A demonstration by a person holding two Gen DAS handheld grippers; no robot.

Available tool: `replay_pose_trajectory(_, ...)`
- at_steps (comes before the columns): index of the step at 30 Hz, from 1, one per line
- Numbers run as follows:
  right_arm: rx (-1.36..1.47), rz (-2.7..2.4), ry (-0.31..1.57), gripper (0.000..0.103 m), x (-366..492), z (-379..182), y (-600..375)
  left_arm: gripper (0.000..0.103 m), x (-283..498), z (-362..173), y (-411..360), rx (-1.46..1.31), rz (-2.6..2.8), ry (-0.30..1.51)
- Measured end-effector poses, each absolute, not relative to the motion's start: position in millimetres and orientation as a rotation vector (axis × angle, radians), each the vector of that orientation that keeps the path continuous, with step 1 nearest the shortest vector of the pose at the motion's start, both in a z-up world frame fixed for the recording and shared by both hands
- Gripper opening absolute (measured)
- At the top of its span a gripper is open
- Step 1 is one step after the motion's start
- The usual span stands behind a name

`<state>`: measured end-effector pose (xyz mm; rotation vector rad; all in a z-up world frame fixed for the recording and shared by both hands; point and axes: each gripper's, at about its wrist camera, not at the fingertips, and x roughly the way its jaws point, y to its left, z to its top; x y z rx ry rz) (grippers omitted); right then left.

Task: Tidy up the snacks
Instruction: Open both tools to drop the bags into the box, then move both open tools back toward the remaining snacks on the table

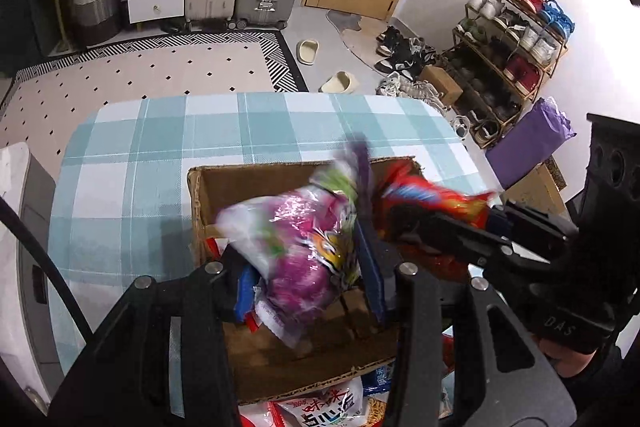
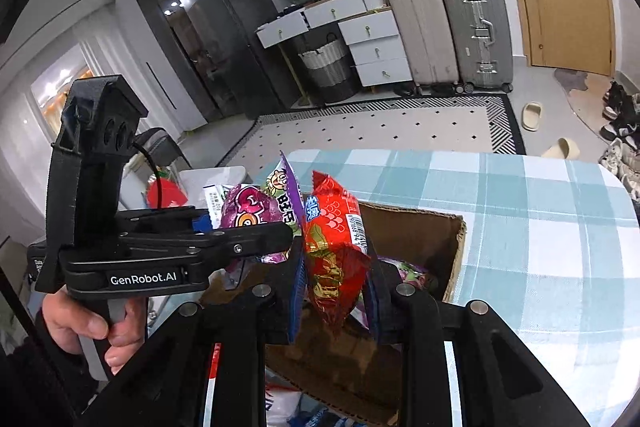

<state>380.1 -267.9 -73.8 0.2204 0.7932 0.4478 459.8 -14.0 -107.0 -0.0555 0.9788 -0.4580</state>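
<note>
L gripper (image 1: pixel 308 267) clamps blurred purple bag (image 1: pixel 304 251), R gripper (image 2: pixel 334 291) pinches red bag (image 2: pixel 334 239), box (image 1: pixel 304 359) interior mostly hidden

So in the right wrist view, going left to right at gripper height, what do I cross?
Hand on the left gripper's handle → left gripper → purple snack bag → red snack bag in the right gripper → cardboard box → checked tablecloth.
</note>
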Motion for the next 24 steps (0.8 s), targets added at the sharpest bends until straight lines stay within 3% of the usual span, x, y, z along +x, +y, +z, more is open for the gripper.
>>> replay_pose_trajectory(10,0.223,0.43,0.749,0.027,367,-63,-274,0.043,447,-99,-2,-0.049,-0.402,0.95)
replay_pose_trajectory(12,0.231,0.43,0.728,0.031,358,-56,-278,0.044,432,-89,-2,-0.011,-0.383,0.895)
replay_pose_trajectory(17,0.234,0.446,0.667,0.038,324,-38,-281,0.073,376,-59,-10,0.093,-0.329,0.723)
replay_pose_trajectory(20,0.234,0.456,0.605,0.048,296,-25,-282,0.076,343,-43,-16,0.157,-0.303,0.639)
replay_pose_trajectory(24,0.218,0.463,0.521,0.05,259,-4,-279,0.082,305,-26,-18,0.142,-0.294,0.583)
